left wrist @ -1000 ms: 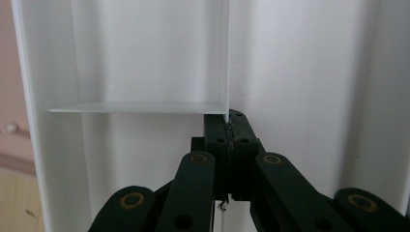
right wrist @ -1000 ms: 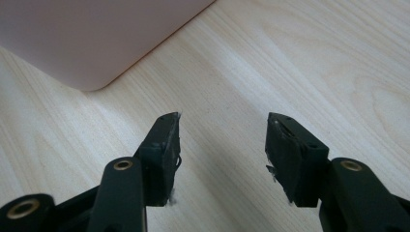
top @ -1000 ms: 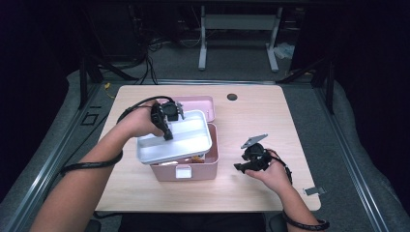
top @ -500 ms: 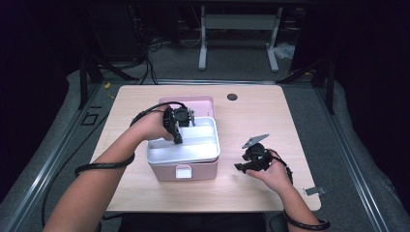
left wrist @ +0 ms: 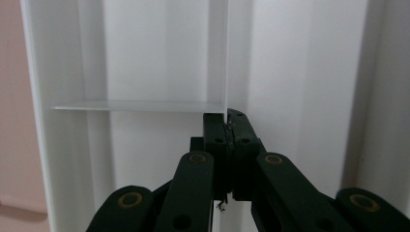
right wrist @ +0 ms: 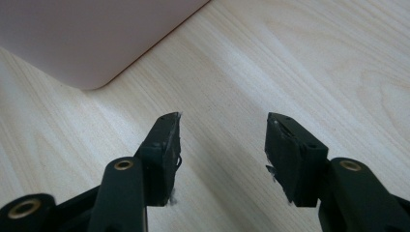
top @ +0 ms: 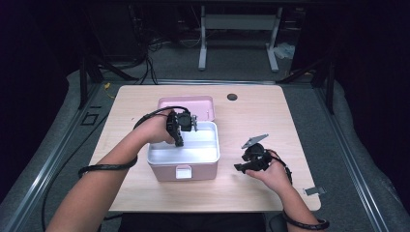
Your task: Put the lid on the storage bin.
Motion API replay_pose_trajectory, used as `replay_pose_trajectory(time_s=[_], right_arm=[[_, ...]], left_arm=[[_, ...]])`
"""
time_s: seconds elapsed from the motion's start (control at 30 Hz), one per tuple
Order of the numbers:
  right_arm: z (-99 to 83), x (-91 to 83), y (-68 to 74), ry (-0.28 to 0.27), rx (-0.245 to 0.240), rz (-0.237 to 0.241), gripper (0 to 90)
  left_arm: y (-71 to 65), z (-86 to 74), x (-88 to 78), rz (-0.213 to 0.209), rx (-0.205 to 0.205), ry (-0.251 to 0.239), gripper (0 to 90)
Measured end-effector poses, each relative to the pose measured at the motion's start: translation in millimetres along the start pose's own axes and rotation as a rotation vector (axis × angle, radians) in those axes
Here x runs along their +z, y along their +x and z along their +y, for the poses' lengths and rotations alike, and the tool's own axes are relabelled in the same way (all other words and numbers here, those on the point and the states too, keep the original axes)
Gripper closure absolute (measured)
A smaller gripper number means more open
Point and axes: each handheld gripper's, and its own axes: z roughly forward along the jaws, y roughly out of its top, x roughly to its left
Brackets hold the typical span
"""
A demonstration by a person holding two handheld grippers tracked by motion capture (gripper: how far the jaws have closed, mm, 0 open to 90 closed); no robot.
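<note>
A white divided tray (top: 199, 151) sits level inside the pink box (top: 167, 172) at mid table. My left gripper (top: 183, 126) reaches down into the tray's far left part. In the left gripper view my left gripper (left wrist: 227, 121) is shut on the tray's thin upright divider wall (left wrist: 226, 58), where a cross divider (left wrist: 135, 106) meets it. My right gripper (top: 247, 164) rests low over the table just right of the box, apart from it. In the right gripper view my right gripper (right wrist: 222, 133) stands open over bare wood, with a rounded corner of the pink box (right wrist: 82, 38) ahead.
The pink lid (top: 186, 103) lies flat behind the box. A black round grommet (top: 232, 96) sits at the table's far side. A small grey plate (top: 314, 191) lies near the front right corner. Cables trail from both grippers off the table's front.
The tray hung tilted above the box, held by my left gripper; it has come down and now lies level in the box. The right gripper has kept still.
</note>
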Motion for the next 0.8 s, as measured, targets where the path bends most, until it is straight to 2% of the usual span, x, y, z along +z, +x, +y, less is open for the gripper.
replay_pose_trajectory(time_s=[0.13, 0.23, 0.37, 0.4, 0.43, 0.47, 0.53, 0.6, 0.7, 0.73, 0.8], right_arm=[[-0.4, 0.4, -0.7, -0.002, 0.005, 0.005, 46.5], [0.2, 0.2, -0.7, 0.016, 0.001, 0.004, 46.5], [1.0, 1.9, 0.7, 0.002, 0.000, 0.005, 46.5], [1.3, 2.1, 0.8, 0.002, -0.002, 0.002, 46.4], [1.5, 2.2, 0.9, 0.007, -0.001, -0.005, 46.5], [1.5, 2.6, 0.5, 0.008, 0.000, -0.005, 46.4], [1.8, 3.2, -0.6, 0.008, 0.005, -0.005, 46.4], [2.5, 3.8, -2.2, 0.010, 0.010, 0.000, 46.4], [6.1, 4.2, -3.0, 0.011, 0.006, -0.008, 46.4], [7.9, 4.0, -2.9, 0.014, 0.008, -0.006, 46.4], [12.3, 4.3, -3.1, 0.017, -0.003, -0.005, 46.4]], left_arm=[[0.2, -3.2, 6.2, -0.007, -0.033, -0.019, 88.1], [-1.8, -6.7, 5.9, 0.018, -0.042, -0.040, 87.1], [-2.5, -16.7, 3.0, 0.013, -0.113, -0.044, 76.2], [-2.5, -16.7, 3.0, 0.013, -0.113, -0.044, 73.4], [-3.0, -24.8, 0.7, 0.006, -0.167, -0.062, 71.7], [-3.2, -29.2, -0.6, 0.002, -0.187, -0.071, 69.5], [-3.2, -38.6, -2.9, 0.006, -0.204, -0.085, 69.2], [-2.4, -48.0, -3.7, -0.009, -0.237, -0.090, 69.1], [-1.9, -55.9, -2.2, -0.011, -0.256, -0.097, 70.8], [-1.5, -61.1, 0.0, -0.020, -0.290, -0.097, 71.0], [-2.4, -63.3, 1.1, -0.024, -0.318, -0.115, 71.0]])
